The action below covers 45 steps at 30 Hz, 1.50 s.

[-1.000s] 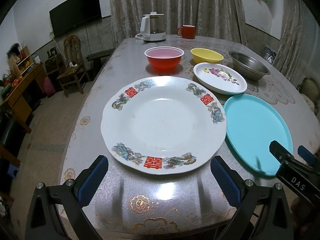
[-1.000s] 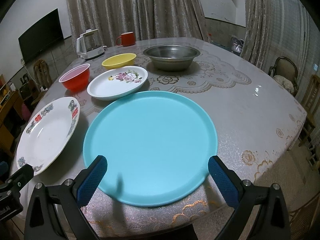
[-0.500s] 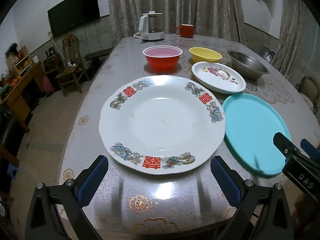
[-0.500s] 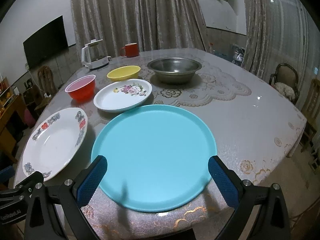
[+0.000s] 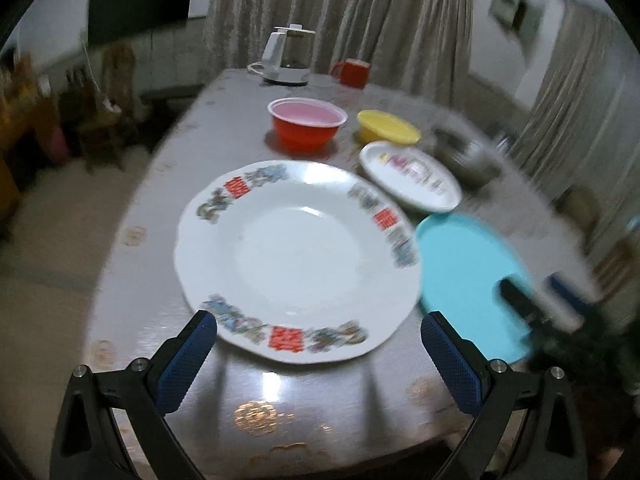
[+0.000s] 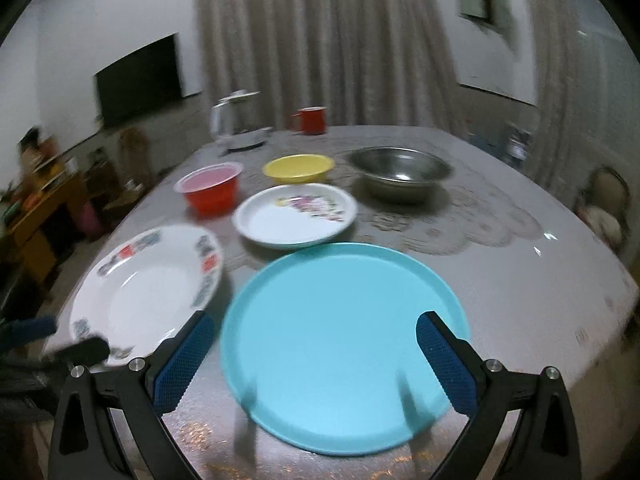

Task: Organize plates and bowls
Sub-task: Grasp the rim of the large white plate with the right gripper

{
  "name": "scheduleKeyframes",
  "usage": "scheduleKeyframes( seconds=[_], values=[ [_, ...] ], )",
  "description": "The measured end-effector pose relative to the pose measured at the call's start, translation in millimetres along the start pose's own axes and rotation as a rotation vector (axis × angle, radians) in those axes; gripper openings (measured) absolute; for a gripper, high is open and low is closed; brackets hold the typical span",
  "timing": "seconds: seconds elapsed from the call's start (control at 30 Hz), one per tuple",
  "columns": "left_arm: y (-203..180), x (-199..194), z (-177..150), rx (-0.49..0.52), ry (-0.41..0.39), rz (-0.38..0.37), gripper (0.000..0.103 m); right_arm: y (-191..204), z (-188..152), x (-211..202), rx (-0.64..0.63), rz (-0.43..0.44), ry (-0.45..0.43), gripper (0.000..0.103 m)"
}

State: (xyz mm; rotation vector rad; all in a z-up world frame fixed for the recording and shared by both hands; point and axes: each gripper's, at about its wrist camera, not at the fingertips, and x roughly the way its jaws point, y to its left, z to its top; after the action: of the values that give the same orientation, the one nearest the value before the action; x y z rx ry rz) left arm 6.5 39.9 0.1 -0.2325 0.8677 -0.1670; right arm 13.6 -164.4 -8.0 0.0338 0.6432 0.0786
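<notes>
The left gripper (image 5: 318,356) is spread wide and empty above the near table (image 5: 304,404) edge, directly in front of the large white plate (image 5: 296,256), whose rim carries red double-character emblems too blurred to read. The right gripper (image 6: 316,354) is likewise spread and empty, its fingers framing the near half of the turquoise plate (image 6: 340,340) without touching it. Behind these lie the floral plate (image 6: 296,216), red bowl (image 6: 210,192), yellow bowl (image 6: 298,168) and steel bowl (image 6: 400,172); no readable labels are visible.

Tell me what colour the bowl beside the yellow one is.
Red bowl, pale pink inside; clearest in the right wrist view.
</notes>
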Motion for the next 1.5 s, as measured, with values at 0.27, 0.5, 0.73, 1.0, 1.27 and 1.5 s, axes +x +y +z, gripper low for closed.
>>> scheduleKeyframes(
  seconds=[0.27, 0.5, 0.73, 1.0, 1.27, 1.5],
  values=[
    [45, -14, 12, -0.187, -0.097, -0.16, 0.103, 12, 14, 17, -0.068, 0.102, 0.034, 0.103],
    [84, 5, 21, -0.3, -0.057, -0.11, 0.103, 32, 32, 47, -0.137, 0.197, 0.089, 0.086],
    [96, 21, 26, -0.294, -0.064, -0.047, 0.101, 48, 39, 85, -0.129, 0.346, 0.168, 0.074],
    [95, 42, 30, -0.232, -0.033, -0.123, 0.076, 65, 39, 123, -0.123, 0.367, 0.245, 0.053],
    [92, 58, 28, -0.204, 0.012, -0.157, 0.064, 70, 36, 141, -0.091, 0.417, 0.301, 0.04],
    [84, 65, 27, -0.123, -0.003, -0.137, 0.064, 72, 36, 139, -0.12, 0.415, 0.279, 0.04]
  ],
)
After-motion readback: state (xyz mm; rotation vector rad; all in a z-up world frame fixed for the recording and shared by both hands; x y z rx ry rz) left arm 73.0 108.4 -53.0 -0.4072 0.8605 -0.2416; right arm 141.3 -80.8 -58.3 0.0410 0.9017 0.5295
